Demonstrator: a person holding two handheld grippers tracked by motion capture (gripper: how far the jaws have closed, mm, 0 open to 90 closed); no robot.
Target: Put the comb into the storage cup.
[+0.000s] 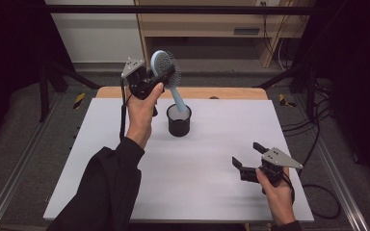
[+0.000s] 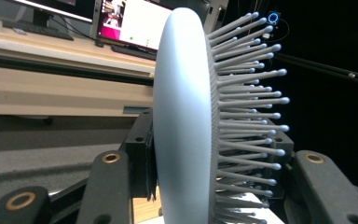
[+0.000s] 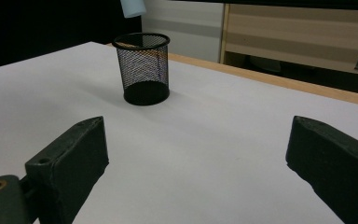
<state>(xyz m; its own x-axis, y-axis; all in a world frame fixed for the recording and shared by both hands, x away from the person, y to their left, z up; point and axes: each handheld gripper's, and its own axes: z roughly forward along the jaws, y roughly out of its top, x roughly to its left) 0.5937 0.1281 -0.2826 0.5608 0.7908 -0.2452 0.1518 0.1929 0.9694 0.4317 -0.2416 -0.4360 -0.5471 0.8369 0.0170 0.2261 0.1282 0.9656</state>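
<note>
While the left gripper [image 1: 166,73] clamps the hairbrush [image 1: 166,65] head, handle poised above the far mesh cup [image 1: 178,120], lowering comes next; right gripper [image 1: 247,155] idle, jaws spread.

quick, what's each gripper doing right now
left gripper: closed on the hairbrush head.
right gripper: open, holding nothing.

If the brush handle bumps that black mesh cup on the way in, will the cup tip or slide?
The mesh cup looks light: thin open wire mesh, empty inside, so a bump would probably shift it. It stands taller than wide on the smooth white table, so it may tip. The right gripper is open and apart from it, so nothing steadies it.
</note>
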